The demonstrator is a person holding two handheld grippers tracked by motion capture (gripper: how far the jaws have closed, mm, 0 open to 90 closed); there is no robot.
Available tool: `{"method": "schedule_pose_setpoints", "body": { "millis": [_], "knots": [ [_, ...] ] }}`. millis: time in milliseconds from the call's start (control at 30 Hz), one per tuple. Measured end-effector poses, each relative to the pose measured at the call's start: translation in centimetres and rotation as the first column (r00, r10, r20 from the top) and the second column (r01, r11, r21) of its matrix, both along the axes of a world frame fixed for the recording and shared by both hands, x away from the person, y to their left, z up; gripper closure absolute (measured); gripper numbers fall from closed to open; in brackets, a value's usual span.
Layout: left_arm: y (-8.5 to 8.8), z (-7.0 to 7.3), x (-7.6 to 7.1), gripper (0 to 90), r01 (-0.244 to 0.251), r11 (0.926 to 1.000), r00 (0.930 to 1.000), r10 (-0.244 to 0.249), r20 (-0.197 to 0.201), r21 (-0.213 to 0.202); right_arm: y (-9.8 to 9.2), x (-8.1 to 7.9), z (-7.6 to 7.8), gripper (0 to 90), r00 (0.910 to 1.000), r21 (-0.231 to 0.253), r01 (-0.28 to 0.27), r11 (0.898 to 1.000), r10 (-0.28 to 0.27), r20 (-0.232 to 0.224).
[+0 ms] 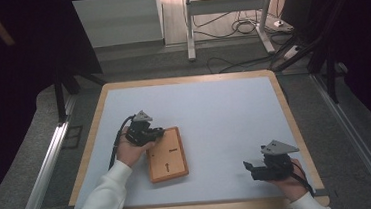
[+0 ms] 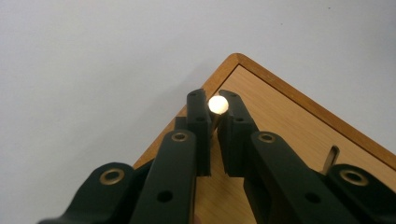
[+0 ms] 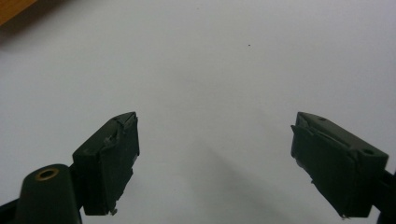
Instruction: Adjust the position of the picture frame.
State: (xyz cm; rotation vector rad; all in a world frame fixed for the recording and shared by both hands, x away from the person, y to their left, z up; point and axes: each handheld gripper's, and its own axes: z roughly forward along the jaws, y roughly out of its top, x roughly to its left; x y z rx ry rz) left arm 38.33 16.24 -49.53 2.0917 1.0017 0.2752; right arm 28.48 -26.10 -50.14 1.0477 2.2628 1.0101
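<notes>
Tabletop (image 1: pixel 224 116): pale sheet on a wooden-edged frame, seen from the high view. One wooden board (image 1: pixel 167 161) lies on it, left of centre, long axis running roughly 12 to 6 o'clock, slightly tilted. Two short dark marks show on its top face; in my left gripper view one of them (image 2: pixel 331 156) reads as a narrow slot.

My left gripper (image 1: pixel 148 133) sits at the board's 11 o'clock corner, held in my left hand (image 1: pixel 131 151), white sleeve (image 1: pixel 103 201) entering from 6 o'clock. In the left gripper view my left fingers (image 2: pixel 198 116) are drawn nearly together and clamp a small peg (image 2: pixel 218 104): round pale end facing the camera, brassy shank running down between the pads. Both pads touch it. The peg is above the board's corner; whether its lower end touches the wood I cannot tell, as the fingers hide it.

My right gripper (image 1: pixel 259 169) is at the tabletop's 5 o'clock region, well apart from the board, pointing toward 9 o'clock. My right hand (image 1: pixel 292 184) holds it from behind. In the right gripper view my right fingers (image 3: pixel 109 158) stand wide apart with nothing between them, bare pale surface beneath. A sliver of the board's wood (image 3: pixel 14 9) shows at that view's 10 o'clock corner.
</notes>
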Motion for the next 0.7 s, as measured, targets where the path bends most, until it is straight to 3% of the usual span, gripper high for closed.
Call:
{"method": "schedule_pose_setpoints", "body": {
  "millis": [700],
  "knots": [
    [-6.4,0.4,0.8,84.0,0.103,0.9947,0.9947,-0.103,-0.009,-0.007,-0.1,0.1,-0.1,15.7,1.0000,-0.002,-0.001,1.000,0.001,-0.006]
  ]
}}
